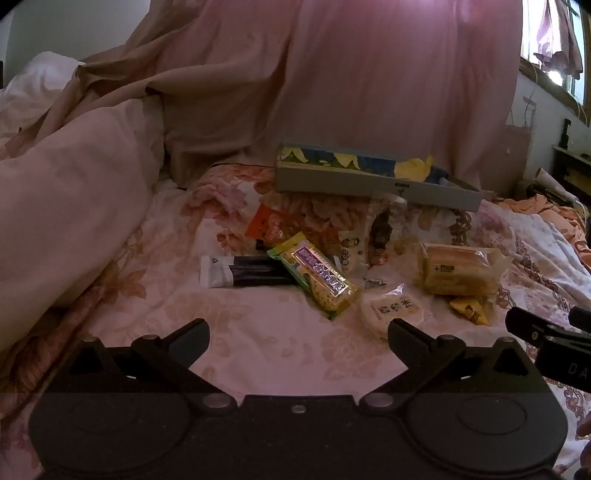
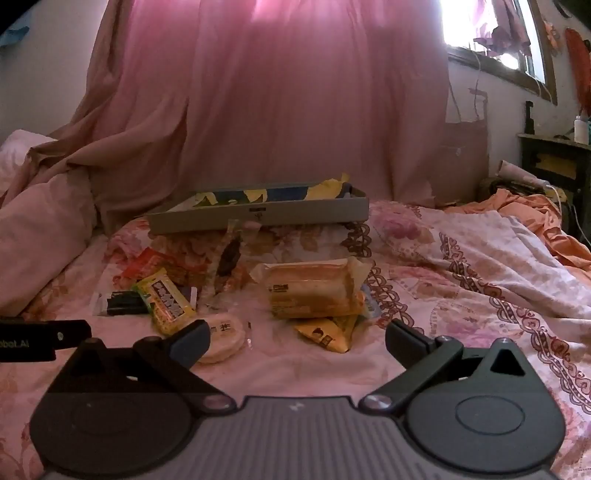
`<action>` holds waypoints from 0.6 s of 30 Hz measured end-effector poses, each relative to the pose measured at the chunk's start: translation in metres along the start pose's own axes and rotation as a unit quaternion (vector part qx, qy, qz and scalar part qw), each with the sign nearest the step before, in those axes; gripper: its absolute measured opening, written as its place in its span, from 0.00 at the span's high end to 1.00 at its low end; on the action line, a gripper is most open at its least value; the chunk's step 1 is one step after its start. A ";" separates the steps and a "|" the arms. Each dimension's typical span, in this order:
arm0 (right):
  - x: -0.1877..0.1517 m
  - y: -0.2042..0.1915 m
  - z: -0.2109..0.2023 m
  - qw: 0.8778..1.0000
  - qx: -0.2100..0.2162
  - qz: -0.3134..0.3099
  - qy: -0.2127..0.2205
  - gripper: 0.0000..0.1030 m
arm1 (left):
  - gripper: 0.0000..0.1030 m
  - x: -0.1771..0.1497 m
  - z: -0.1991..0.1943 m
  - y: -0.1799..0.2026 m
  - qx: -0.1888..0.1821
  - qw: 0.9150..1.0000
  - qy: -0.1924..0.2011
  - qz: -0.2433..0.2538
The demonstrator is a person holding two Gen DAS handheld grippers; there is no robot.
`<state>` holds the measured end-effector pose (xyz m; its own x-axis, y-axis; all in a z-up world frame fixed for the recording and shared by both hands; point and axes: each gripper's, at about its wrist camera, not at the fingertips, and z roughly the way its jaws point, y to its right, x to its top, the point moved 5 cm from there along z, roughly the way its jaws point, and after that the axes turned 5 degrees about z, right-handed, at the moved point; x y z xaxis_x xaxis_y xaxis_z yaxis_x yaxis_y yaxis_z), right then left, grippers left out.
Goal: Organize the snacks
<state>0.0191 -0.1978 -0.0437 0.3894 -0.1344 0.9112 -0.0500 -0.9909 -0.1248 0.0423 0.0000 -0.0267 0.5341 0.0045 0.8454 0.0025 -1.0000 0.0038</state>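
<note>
**Both grippers spread wide over bed, snacks loose in front of box**

Left gripper (image 1: 298,334) jaws wide apart, nothing between them, hovering over the floral bedsheet (image 1: 258,343). Right gripper (image 2: 297,338) same: jaws fully apart, nothing held. In the right wrist view its left finger overlaps the round white rice cracker (image 2: 225,341); contact can't be confirmed, looks like overlap only. Each gripper's tip shows at the edge of the other's view.

Snacks lie scattered on the sheet, mid-bed, none in the box yet as far as visible:
- yellow-green bar with purple label (image 1: 317,277), tilted diagonally, lying over the end of a black-and-white packet (image 1: 236,271)
- orange-red packet (image 1: 266,225) behind the bar
- clear wrapper with dark contents (image 1: 380,232), near the box front
- small white packet with a face print (image 1: 351,247), partly covered
- round white rice cracker, closest to the left gripper's right finger
- wrapped bread cake (image 1: 458,271), right of the pile, resting on a yellow triangular packet (image 1: 471,310)

Grey shallow box (image 1: 369,184) sits behind the pile, tilted on the bedding, blue-yellow patterned lining inside; contents hard to read from this low angle.

Pink quilt (image 1: 66,206) bunched on the left. Pink curtain (image 1: 369,85) hangs behind the box. Window (image 2: 491,33) bright at upper right. Orange cloth (image 2: 524,210) on the far right of the bed.
</note>
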 end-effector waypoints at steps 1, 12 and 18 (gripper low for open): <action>0.001 0.001 0.000 1.000 0.001 0.001 -0.001 0.00 | 0.01 0.000 0.000 0.000 0.000 1.000 0.001 0.000; -0.001 -0.004 -0.001 1.000 -0.002 0.000 0.000 0.00 | 0.01 0.000 0.000 0.000 0.000 1.000 0.001 0.000; -0.003 -0.006 -0.001 1.000 -0.003 0.001 0.000 0.00 | 0.01 0.000 0.000 0.000 0.000 1.000 0.001 0.000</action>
<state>0.0171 -0.1917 -0.0453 0.3886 -0.1356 0.9114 -0.0559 -0.9908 -0.1236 0.0423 0.0000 -0.0266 0.5330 0.0050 0.8461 0.0029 -1.0000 0.0041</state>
